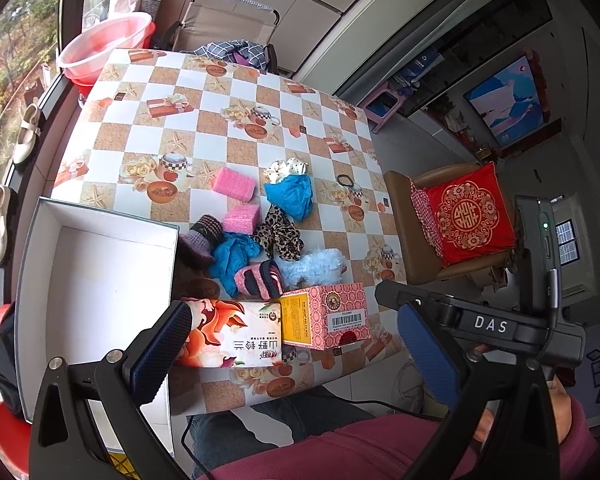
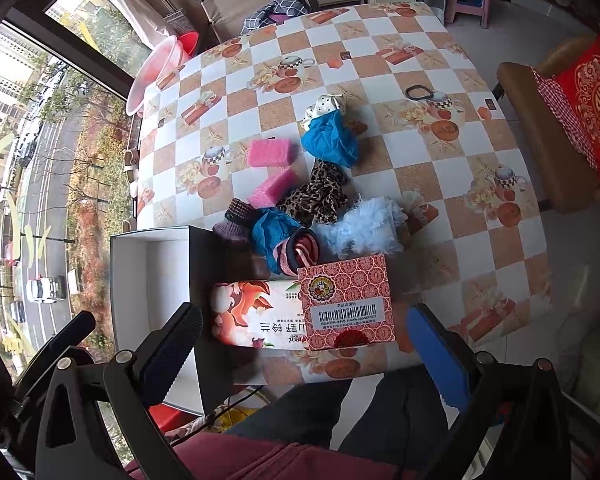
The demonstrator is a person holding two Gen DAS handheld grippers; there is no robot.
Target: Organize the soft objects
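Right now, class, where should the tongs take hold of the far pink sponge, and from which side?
Grip the far pink sponge across its two long flat sides, coming down from above. It lies flat and alone on the table, apart from the nearer sponge, so open tongs can likely straddle it.

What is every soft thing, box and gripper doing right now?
White box: open, empty.
Left gripper: open, holding nothing.
Right gripper: open, holding nothing.
Pink sponges: two, loose on the table.
Blue cloths: two, crumpled.
Leopard scarf: bunched up.
Fluffy blue thing: lying by the pile.
Tissue pack: flat, sealed.
Pink carton: closed, touching the pack.
Hair tie: lying alone.
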